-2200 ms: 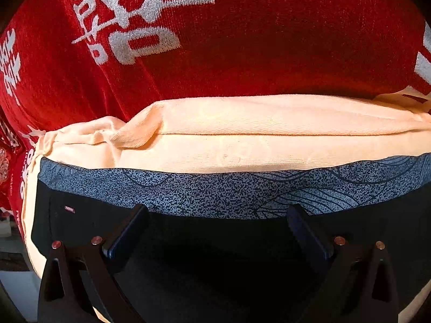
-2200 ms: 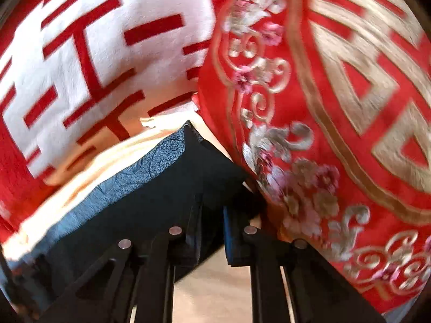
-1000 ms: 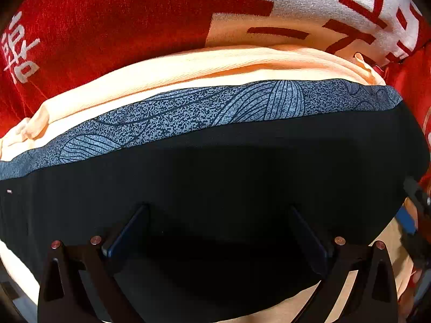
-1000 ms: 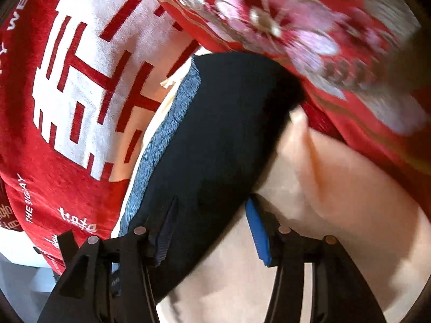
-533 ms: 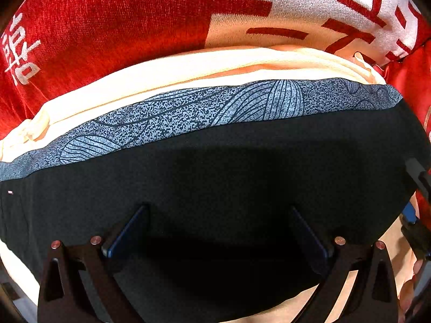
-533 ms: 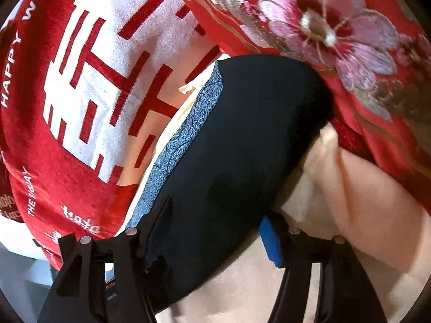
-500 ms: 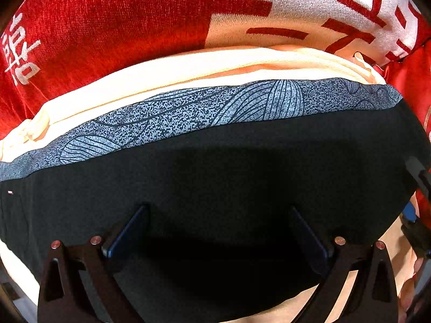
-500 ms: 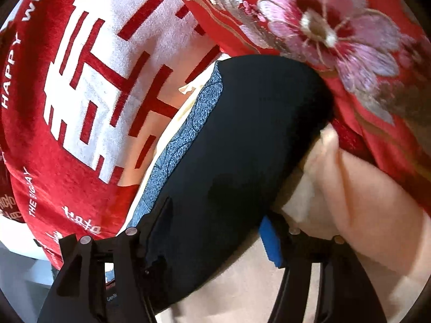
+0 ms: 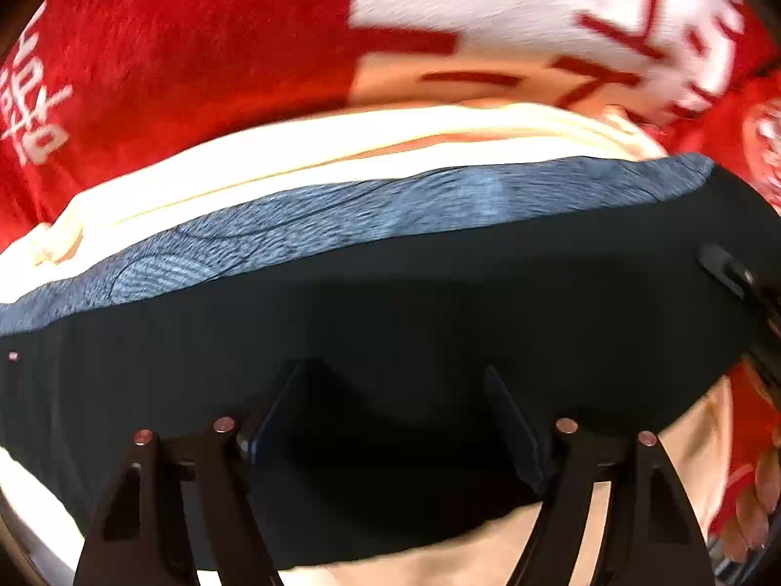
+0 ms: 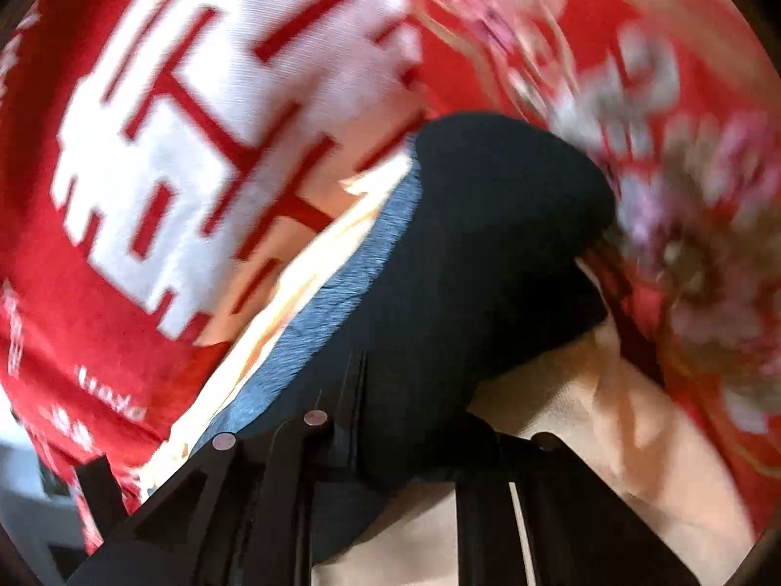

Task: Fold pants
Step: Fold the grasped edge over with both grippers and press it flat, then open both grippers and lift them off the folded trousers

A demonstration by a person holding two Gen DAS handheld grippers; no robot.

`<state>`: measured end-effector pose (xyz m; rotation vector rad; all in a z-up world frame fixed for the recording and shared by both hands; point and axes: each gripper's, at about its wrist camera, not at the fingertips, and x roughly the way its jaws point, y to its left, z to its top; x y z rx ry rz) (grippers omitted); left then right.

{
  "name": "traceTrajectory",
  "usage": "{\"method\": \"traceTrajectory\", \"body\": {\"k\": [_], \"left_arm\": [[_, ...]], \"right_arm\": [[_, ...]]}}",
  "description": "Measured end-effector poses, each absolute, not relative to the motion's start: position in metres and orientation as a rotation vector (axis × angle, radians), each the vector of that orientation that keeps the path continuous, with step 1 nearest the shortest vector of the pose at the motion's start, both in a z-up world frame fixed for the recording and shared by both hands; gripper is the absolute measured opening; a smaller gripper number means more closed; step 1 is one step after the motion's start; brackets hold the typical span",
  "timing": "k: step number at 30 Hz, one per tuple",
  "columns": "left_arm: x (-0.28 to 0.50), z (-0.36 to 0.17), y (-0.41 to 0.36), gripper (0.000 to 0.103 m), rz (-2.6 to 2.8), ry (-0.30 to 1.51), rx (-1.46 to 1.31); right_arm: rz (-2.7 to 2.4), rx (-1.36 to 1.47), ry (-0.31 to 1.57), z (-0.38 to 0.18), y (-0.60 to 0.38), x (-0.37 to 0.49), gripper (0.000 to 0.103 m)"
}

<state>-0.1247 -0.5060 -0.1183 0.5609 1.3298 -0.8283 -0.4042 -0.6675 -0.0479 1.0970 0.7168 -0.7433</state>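
**Right gripper pinching the pants' edge, left gripper poised over them**

The pants (image 9: pixel 390 322) are lying folded on a cream cloth (image 9: pixel 273 166), which is itself spread over a red blanket (image 9: pixel 185 49) bearing large white characters. In the left wrist view the black fabric is filling the middle of the frame, with a blue-grey patterned band (image 9: pixel 371 210) running along its far edge, just beside the cream cloth.

The left gripper (image 9: pixel 395 415) is pointing steeply down at the black fabric. Its jaws have just been closing in, yet they are standing well apart, with pants fabric lying between and under them. Whether the fingers (image 9: pixel 278 415) are pressing on the cloth cannot be told, since black is blending into black there; no fold is visibly being squeezed.

At the right edge of that view, part of the right gripper (image 9: pixel 727 268) is showing against the pants' end, with a person's fingertips (image 9: pixel 761 493) lower down in the corner.

In the right wrist view, which is heavily blurred, the right gripper (image 10: pixel 405 439) is sitting at the near edge of the pants (image 10: pixel 478 244). Its jaws have just been closing and are now drawn close together, with the black fabric caught between them. The pants' rounded end is lying against a red embroidered cloth (image 10: pixel 683 195) with pink flowers, and the cream cloth (image 10: pixel 610 415) is showing bare to the right of the gripper.
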Motion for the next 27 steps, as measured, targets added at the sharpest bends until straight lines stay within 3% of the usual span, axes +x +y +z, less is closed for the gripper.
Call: {"method": "traceTrajectory", "body": {"k": [13, 17, 21, 22, 24, 27], "left_arm": [[-0.159, -0.129, -0.504, 0.078, -0.889, 1.232, 0.602], [-0.145, -0.117, -0.49, 0.078, -0.908, 1.293, 0.55], [-0.117, -0.088, -0.443, 0.078, -0.876, 1.243, 0.475], [-0.108, -0.082, -0.43, 0.079, -0.869, 1.233, 0.473], [-0.086, -0.072, -0.401, 0.092, -0.848, 1.22, 0.464], [-0.05, -0.062, -0.358, 0.092, -0.801, 1.207, 0.466]], "right_arm": [[-0.621, 0.698, 0.829, 0.013, -0.61, -0.341, 0.015], [-0.6, 0.594, 0.86, 0.031, -0.583, -0.317, 0.015], [-0.571, 0.47, 0.91, 0.041, -0.545, -0.288, 0.015], [-0.56, 0.434, 0.93, 0.04, -0.531, -0.276, 0.015], [-0.538, 0.39, 0.963, 0.035, -0.507, -0.255, 0.015], [-0.524, 0.345, 1.027, 0.017, -0.472, -0.214, 0.016]]}}
